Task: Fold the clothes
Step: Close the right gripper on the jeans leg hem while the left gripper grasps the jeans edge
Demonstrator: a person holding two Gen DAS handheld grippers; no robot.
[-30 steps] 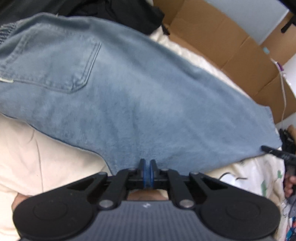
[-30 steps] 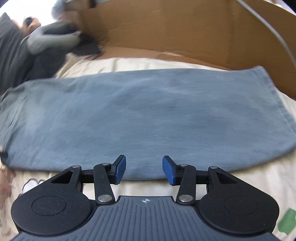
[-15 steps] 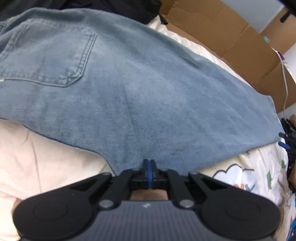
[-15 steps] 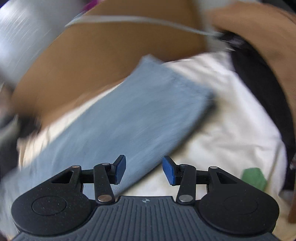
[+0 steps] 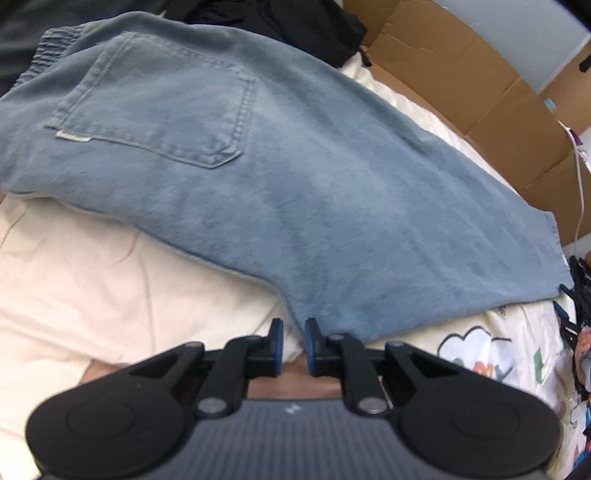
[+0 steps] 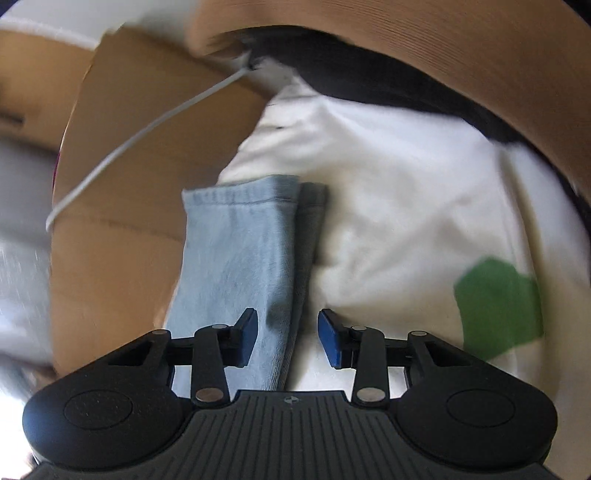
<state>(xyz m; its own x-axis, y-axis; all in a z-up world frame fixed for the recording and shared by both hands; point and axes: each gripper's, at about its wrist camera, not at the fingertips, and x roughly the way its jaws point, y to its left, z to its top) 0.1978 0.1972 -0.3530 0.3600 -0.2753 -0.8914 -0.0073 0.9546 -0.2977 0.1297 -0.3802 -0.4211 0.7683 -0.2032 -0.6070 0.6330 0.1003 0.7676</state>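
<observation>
Light blue jeans (image 5: 332, 192) lie folded lengthwise on a cream bedsheet (image 5: 92, 277), back pocket (image 5: 159, 110) up. My left gripper (image 5: 293, 334) sits at the near crotch edge. Its jaws are opening: a narrow gap shows between the blue pads, with the tip of the denim edge at its mouth and not pinched. In the right wrist view the jeans leg (image 6: 240, 258) runs away to its hem (image 6: 240, 195). My right gripper (image 6: 288, 334) straddles the leg's near edge. Its jaws are closing, with denim between them beside the left pad (image 6: 247, 332), and the pads do not press it.
Cardboard panels (image 5: 461, 74) stand along the far side of the bed, close behind the hem (image 6: 129, 203). A white cable (image 6: 147, 129) hangs across them. Dark clothes (image 5: 277, 18) lie beyond the waistband. The sheet (image 6: 406, 203) carries a green print (image 6: 498, 306).
The left jaws were shut on the denim edge and have parted, letting it go. The right gripper swung along the jeans to the hem end, rolled, and its jaws narrowed.
</observation>
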